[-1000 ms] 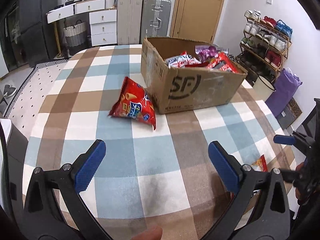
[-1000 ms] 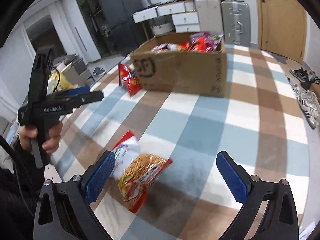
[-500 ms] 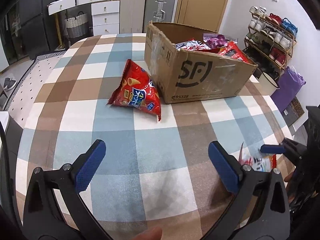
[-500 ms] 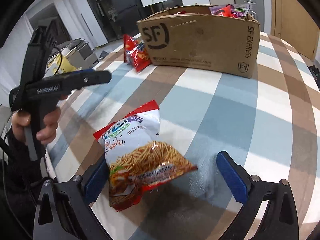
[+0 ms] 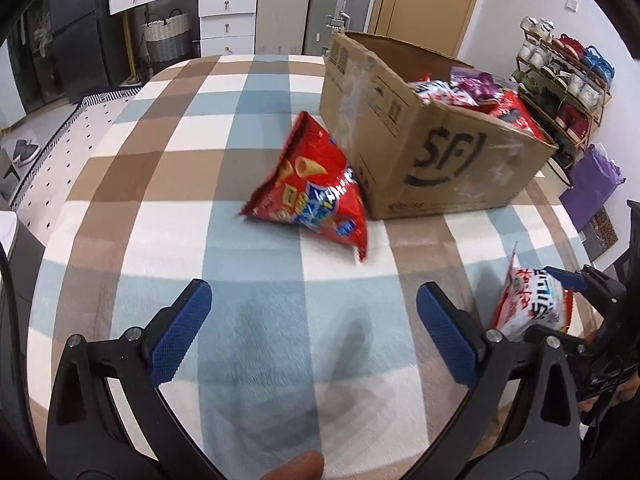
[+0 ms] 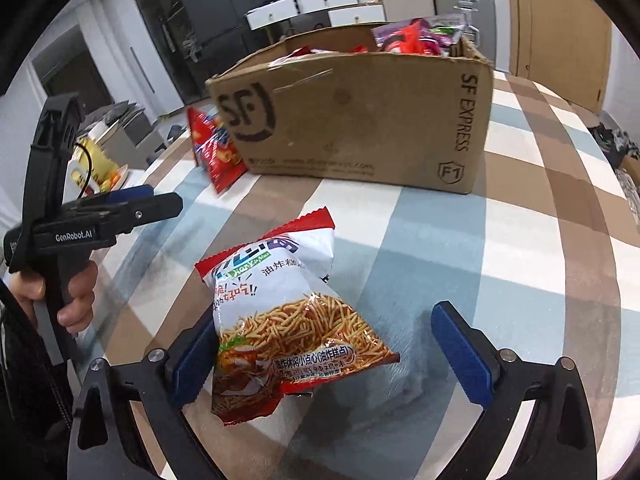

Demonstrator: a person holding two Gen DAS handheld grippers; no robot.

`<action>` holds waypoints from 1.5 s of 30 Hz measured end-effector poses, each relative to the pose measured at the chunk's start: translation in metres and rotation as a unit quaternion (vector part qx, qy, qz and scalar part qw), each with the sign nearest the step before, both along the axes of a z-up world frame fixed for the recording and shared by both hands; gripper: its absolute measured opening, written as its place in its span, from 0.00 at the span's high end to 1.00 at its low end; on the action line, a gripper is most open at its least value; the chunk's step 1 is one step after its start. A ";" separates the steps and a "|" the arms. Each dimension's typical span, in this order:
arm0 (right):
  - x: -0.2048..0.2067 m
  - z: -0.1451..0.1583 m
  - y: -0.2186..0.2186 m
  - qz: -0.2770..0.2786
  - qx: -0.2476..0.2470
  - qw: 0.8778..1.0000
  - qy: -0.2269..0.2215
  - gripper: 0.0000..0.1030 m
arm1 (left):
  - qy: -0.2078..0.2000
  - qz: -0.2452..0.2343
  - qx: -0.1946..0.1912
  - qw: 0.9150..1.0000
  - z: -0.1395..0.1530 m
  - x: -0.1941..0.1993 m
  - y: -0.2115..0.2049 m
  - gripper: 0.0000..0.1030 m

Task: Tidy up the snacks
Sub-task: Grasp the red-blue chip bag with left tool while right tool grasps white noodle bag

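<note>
Checked tablecloth (image 6: 460, 240); "SF EXPRESS" box (image 6: 360, 120); right gripper (image 6: 332, 354) just narrowing, still loose around noodle-snack bag (image 6: 288, 320); left gripper (image 5: 310, 328) wide, empty

Even indoor light fills both views. Soft shadows fall on the tablecloth (image 5: 280, 360) at lower centre. Fisheye bending curves the edges, corners go black, and slight motion blur softens the red snack bag (image 5: 316, 192).
</note>
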State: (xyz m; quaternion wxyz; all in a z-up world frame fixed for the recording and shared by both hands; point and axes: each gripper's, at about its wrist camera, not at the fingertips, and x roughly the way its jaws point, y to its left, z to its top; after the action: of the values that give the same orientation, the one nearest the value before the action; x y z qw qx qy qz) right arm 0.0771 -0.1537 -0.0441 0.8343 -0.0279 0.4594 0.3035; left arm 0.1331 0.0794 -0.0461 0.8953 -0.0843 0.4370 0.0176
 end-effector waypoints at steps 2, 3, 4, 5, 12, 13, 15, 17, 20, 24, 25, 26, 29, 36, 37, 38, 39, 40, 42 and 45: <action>0.005 0.001 -0.001 -0.003 0.006 1.000 -0.001 0.12 | 0.001 0.002 -0.001 1.000 -0.001 0.007 0.003 0.01; 0.006 0.002 -0.001 -0.004 0.006 1.000 -0.004 0.12 | 0.001 0.003 -0.002 1.000 -0.001 0.012 0.006 0.01; 0.008 0.002 -0.001 -0.005 0.005 1.000 -0.005 0.14 | 0.000 0.004 -0.002 1.000 -0.001 0.016 0.007 0.01; 0.010 0.002 -0.001 -0.005 0.006 1.000 -0.004 0.16 | -0.001 0.004 -0.002 1.000 0.000 0.019 0.008 0.01; 0.012 0.004 0.001 -0.008 0.016 1.000 -0.004 0.28 | 0.003 0.001 -0.002 1.000 -0.003 0.053 0.014 0.01; 0.011 0.004 0.000 -0.010 0.018 1.000 -0.004 0.28 | 0.006 0.002 0.001 1.000 -0.004 0.059 0.014 0.01; 0.010 0.003 -0.001 -0.011 0.022 1.000 -0.002 0.28 | 0.008 0.003 0.004 1.000 -0.007 0.067 0.015 0.01; 0.009 0.003 -0.001 -0.011 0.025 1.000 -0.001 0.28 | 0.015 0.004 0.006 1.000 -0.010 0.074 0.016 0.01; 0.010 0.003 -0.002 -0.013 0.026 1.000 -0.002 0.28 | 0.019 -0.004 0.010 1.000 -0.013 0.083 0.016 0.01; 0.009 0.004 -0.002 -0.013 0.024 1.000 -0.005 0.28 | 0.023 -0.006 0.014 1.000 -0.017 0.087 0.017 0.02; 0.009 0.004 -0.003 -0.014 0.026 1.000 -0.005 0.29 | 0.022 -0.009 0.011 1.000 -0.018 0.088 0.017 0.07; 0.008 0.004 -0.003 -0.015 0.027 1.000 -0.005 0.29 | 0.022 -0.013 0.007 1.000 -0.018 0.088 0.017 0.10; 0.007 0.003 -0.004 -0.015 0.026 1.000 -0.005 0.29 | 0.026 -0.031 -0.005 0.999 -0.020 0.087 0.016 0.26; 0.005 0.008 0.000 -0.011 0.022 1.000 -0.014 0.30 | 0.011 -0.030 -0.007 0.999 -0.019 0.079 0.017 0.35; 0.005 0.009 0.000 -0.010 0.021 1.000 -0.016 0.31 | 0.010 -0.031 -0.011 0.999 -0.018 0.077 0.017 0.36; 0.005 0.009 0.000 -0.010 0.021 1.000 -0.017 0.33 | 0.008 -0.031 -0.012 0.999 -0.018 0.073 0.017 0.36; 0.005 0.010 0.000 -0.010 0.022 1.000 -0.018 0.33 | 0.006 -0.033 -0.012 0.999 -0.017 0.069 0.016 0.37; 0.005 0.010 -0.001 -0.010 0.025 1.000 -0.016 0.34 | 0.003 -0.034 -0.010 0.999 -0.016 0.065 0.015 0.38; 0.004 0.009 -0.002 -0.010 0.034 0.999 -0.014 0.36 | -0.002 -0.036 -0.010 0.999 -0.016 0.057 0.012 0.39; 0.002 0.010 -0.002 -0.008 0.043 0.999 -0.017 0.38 | -0.007 -0.036 -0.019 0.999 -0.016 0.042 0.010 0.39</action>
State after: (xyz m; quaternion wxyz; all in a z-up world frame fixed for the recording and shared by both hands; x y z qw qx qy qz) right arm 0.0792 -0.1554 -0.0344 0.8446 0.0065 0.4322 0.3158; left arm 0.1748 0.0894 -0.0625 0.8968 -0.0853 0.4336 -0.0236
